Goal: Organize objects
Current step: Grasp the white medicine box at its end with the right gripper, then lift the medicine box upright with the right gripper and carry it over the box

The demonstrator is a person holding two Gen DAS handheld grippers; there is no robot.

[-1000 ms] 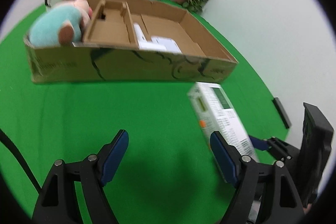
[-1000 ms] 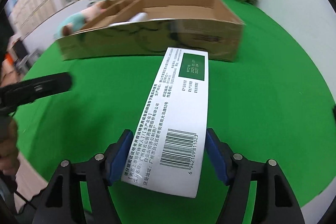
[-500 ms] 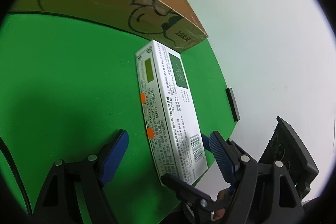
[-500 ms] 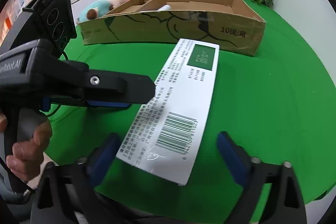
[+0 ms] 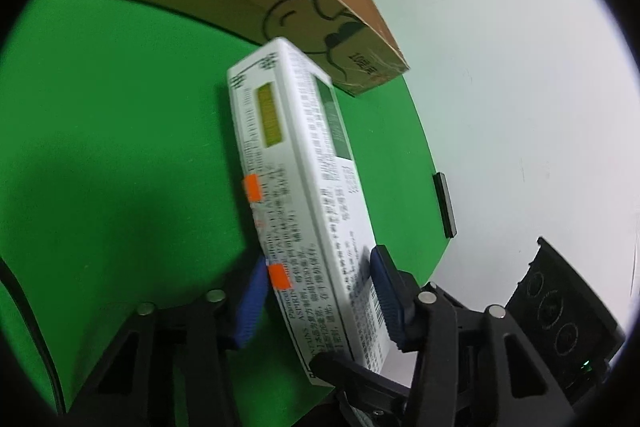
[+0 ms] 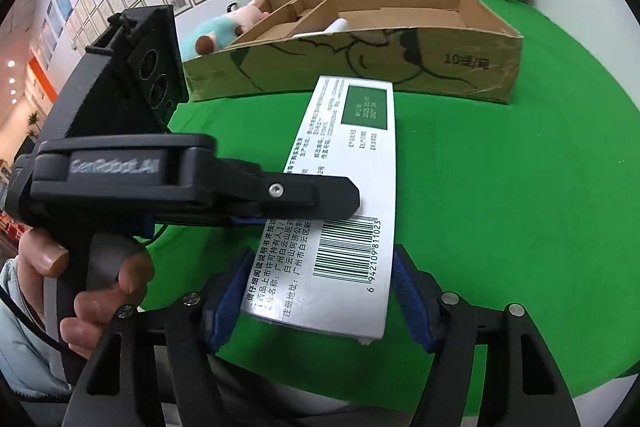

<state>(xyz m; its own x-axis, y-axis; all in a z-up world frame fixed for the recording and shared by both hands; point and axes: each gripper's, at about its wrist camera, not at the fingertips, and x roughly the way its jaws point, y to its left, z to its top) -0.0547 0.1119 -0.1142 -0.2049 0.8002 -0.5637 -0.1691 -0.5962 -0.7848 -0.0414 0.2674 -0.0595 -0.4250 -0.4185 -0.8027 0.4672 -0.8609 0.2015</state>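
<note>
Both my grippers pinch one white medicine box (image 6: pixel 344 195) above the green table (image 6: pixel 500 207): my right gripper (image 6: pixel 316 297) squeezes its barcode end between blue pads, and my left gripper (image 5: pixel 320 297) clamps the same end from nine o'clock. The cardboard tray (image 6: pixel 400 67) sits beyond at twelve o'clock.

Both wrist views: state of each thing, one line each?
White medicine box: off the table, gripped by both grippers.
Left gripper: shut on box.
Right gripper: shut on box.
Cardboard box: open-topped, on green table.
Plush toy: lying at box's far end.
</note>
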